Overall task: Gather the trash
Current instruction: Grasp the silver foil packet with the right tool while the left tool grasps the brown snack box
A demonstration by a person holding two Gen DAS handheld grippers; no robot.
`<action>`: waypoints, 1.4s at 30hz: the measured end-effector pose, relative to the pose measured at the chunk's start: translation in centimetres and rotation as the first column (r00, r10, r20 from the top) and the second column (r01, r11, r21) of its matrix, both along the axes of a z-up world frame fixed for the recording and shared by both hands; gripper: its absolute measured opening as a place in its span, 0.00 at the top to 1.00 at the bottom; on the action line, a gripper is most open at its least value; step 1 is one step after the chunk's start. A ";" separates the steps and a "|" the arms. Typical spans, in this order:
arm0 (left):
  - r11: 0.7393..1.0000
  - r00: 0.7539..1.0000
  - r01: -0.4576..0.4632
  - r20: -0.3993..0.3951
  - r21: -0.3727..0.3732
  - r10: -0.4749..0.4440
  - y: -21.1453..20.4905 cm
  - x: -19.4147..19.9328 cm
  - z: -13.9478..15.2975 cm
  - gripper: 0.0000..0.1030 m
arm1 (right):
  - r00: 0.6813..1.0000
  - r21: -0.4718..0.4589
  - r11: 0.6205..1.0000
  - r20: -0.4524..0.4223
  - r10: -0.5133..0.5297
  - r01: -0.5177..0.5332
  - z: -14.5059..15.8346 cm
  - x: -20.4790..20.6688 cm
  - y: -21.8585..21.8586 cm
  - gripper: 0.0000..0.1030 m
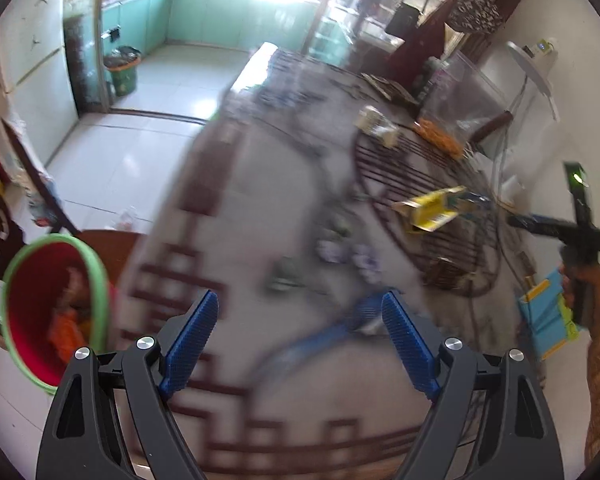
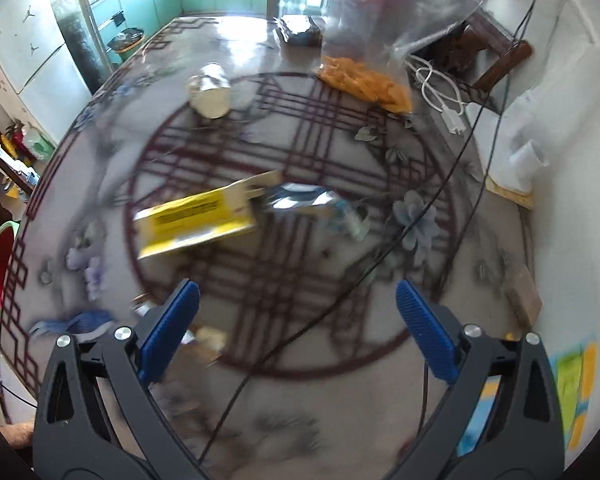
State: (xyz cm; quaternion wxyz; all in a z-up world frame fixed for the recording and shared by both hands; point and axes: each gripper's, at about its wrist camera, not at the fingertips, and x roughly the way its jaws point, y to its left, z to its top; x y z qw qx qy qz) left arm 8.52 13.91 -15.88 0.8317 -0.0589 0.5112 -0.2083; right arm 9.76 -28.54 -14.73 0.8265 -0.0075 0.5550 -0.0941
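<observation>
1. Yellow card: a flattened yellow box [image 2: 198, 216] lies on the patterned table [image 2: 260, 380], long axis running left to right across the right wrist view, a crumpled silvery wrapper [image 2: 300, 198] touching its right end.
2. Right gripper [image 2: 298, 330]: jaws spread wide, nothing between them; the box sits ahead of the fingers and slightly left, well within this hand's field.
3. Left gripper [image 1: 300, 338]: jaws released, empty; in its view the same yellow box [image 1: 432, 210] lies far ahead and to the right, so the right hand is judged the nearer.
4. Red bin [image 1: 56, 312], green-rimmed, stands off the table's left edge beside the left gripper; some trash is inside.
5. Judgement: a grip across the box's short side requires little wrist turn.
</observation>
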 end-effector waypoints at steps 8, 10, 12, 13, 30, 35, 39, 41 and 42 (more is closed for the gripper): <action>1.000 0.998 0.022 -0.064 -0.014 -0.023 -10.6 -2.3 -1.2 0.22 | 0.972 -0.013 0.984 -0.159 0.175 -0.179 -5.9 6.9 -3.3 0.09; 1.000 0.996 0.029 -0.087 -0.006 -0.030 -12.7 -2.5 -1.4 0.22 | 0.955 -0.018 0.972 -0.194 0.226 -0.234 -7.2 7.7 -2.8 0.29; 1.000 0.994 0.030 -0.102 0.002 -0.030 -14.1 -2.4 -1.6 0.22 | 0.942 0.016 0.963 -0.205 0.266 -0.268 -8.4 8.2 -2.6 0.56; 0.999 0.994 0.031 -0.107 0.011 -0.029 -14.8 -2.3 -1.7 0.22 | 0.942 0.053 0.962 -0.193 0.274 -0.269 -8.7 8.3 -2.6 0.69; 0.991 0.946 -0.134 -0.298 -0.005 0.127 -24.6 1.8 -9.1 0.22 | 0.992 0.367 0.927 0.125 0.029 -0.073 -3.1 -2.9 -8.4 0.91; 0.993 0.958 -0.112 -0.259 0.043 0.120 -25.8 1.9 -9.5 0.42 | 0.993 0.399 0.916 0.117 -0.008 -0.039 -3.6 -4.5 -8.7 0.91; 0.998 0.965 -0.056 -0.254 0.020 0.059 -25.9 1.8 -9.0 0.66 | 0.990 0.416 0.908 0.141 -0.021 -0.040 -3.0 -5.2 -8.0 0.91; 0.999 0.973 -0.037 -0.225 0.023 0.041 -25.8 1.7 -8.2 0.83 | 0.986 0.429 0.902 0.163 -0.031 -0.043 -2.4 -5.3 -7.6 0.91; 0.999 0.979 -0.027 -0.199 0.038 0.034 -25.7 1.7 -7.5 0.91 | 0.984 0.435 0.899 0.177 -0.036 -0.045 -2.0 -5.4 -7.3 0.91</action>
